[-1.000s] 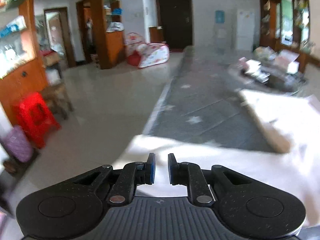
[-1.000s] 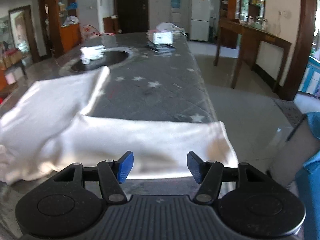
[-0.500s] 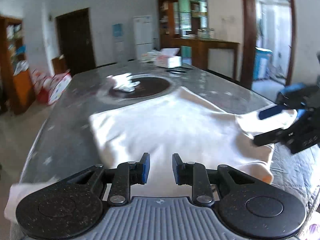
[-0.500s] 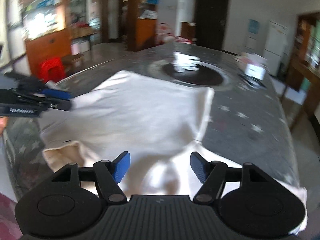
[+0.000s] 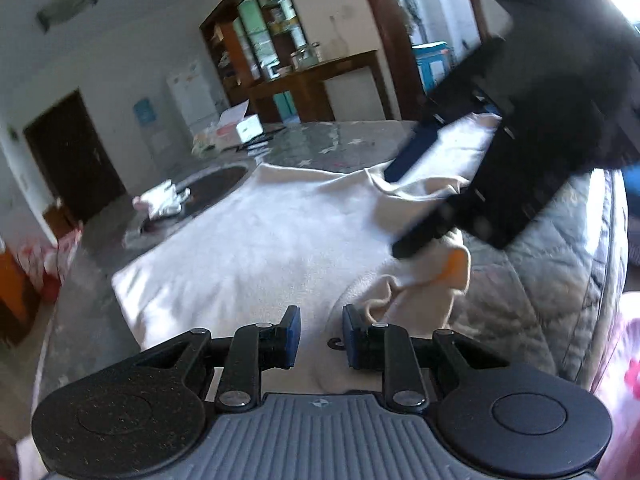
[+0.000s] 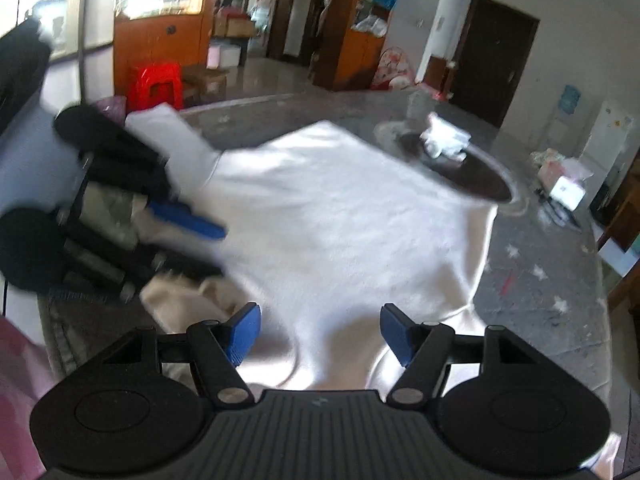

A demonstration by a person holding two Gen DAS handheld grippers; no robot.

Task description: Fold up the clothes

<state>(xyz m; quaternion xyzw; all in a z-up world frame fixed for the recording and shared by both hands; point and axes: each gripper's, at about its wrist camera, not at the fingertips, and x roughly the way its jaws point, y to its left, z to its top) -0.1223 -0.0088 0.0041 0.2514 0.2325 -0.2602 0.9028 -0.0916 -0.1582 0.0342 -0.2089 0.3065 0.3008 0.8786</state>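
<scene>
A white garment lies spread flat on the table. One end of it is bunched into cream folds with an orange patch. My left gripper hovers low over the near edge, open by a narrow gap with nothing pinched. My right gripper stands wide open above the cloth, nothing between its fingers. Each shows in the other's view: the right gripper looms large just above the bunched end, and the left gripper sits at the left beside those folds.
The table wears a grey quilted cover with stars. Beyond the garment are a dark round disc, a crumpled white item and a white box. A red stool stands on the floor. Pink clothing is close by.
Both cameras have swung and rolled inward, from the table's ends to looking across the garment. The grippers have drawn close over the bunched end. The left jaws stand slightly wider.
</scene>
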